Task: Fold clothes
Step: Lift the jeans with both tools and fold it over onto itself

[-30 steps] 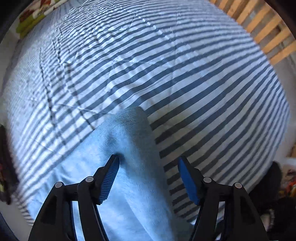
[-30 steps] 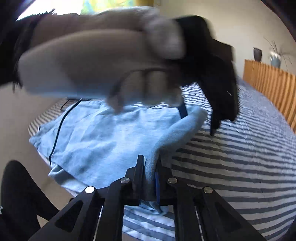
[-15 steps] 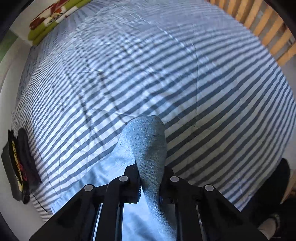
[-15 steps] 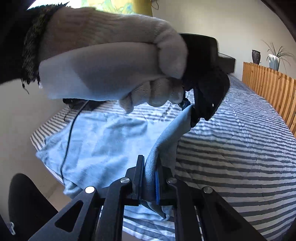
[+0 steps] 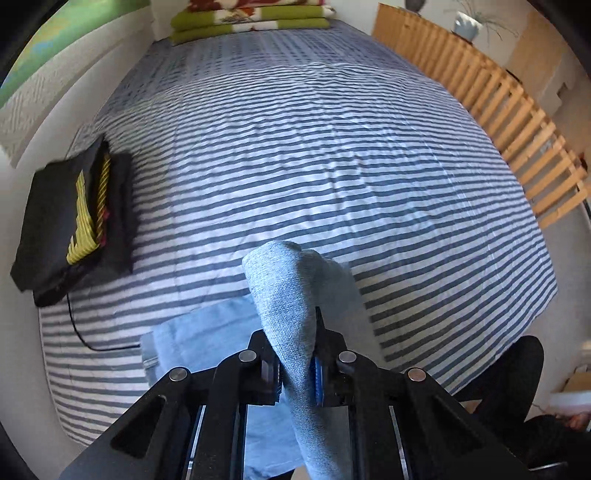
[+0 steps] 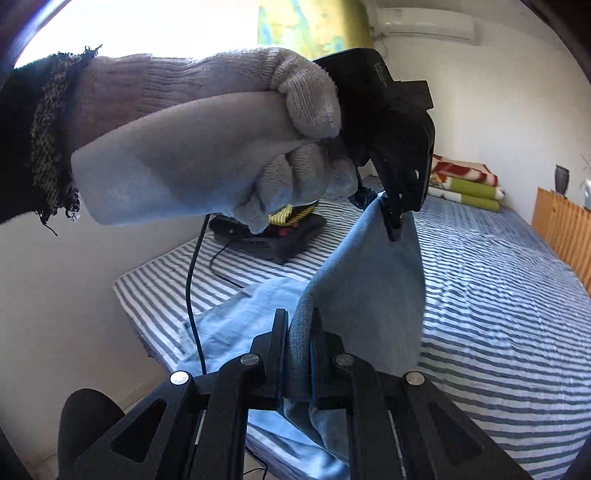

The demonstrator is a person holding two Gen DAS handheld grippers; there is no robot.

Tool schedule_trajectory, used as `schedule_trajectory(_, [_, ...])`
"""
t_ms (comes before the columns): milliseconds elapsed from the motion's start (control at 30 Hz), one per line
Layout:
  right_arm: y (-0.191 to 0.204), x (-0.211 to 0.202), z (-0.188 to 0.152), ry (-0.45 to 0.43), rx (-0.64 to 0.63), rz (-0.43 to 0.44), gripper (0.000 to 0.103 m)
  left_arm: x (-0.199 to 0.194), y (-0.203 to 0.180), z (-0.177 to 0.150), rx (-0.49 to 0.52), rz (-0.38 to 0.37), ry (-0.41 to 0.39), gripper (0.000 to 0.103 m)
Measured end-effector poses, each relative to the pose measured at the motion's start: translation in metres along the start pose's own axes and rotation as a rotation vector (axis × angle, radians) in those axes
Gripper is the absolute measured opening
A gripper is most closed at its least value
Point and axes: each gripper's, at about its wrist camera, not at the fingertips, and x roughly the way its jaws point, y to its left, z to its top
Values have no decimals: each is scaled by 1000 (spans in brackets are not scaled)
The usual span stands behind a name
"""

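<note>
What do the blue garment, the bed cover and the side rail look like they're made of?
Blue garment: soft fabric with a fine ribbed weave, matte, probably cotton or light denim; it drapes limply from both tools. Bed cover: thin woven cloth with blue and white stripes, creased, likely cotton. Side rail: pale wooden slats, unpainted by the look of them, with a smooth finish.

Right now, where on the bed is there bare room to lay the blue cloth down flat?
Bare striped cover runs from the blue cloth up to the folded blankets and across to the wooden slats. The near-left corner is crowded: black bundle and cable.
</note>
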Motion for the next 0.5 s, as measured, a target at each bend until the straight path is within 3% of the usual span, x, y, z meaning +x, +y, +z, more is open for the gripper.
schedule_trajectory(200, [51,47,-4,69,-78,-3,9,25,88,-31,-100,-90,-4,12])
schedule_trajectory(500, [105,101,-17,146,-170,-11,9,79,162,-59,-183,-158,19,12])
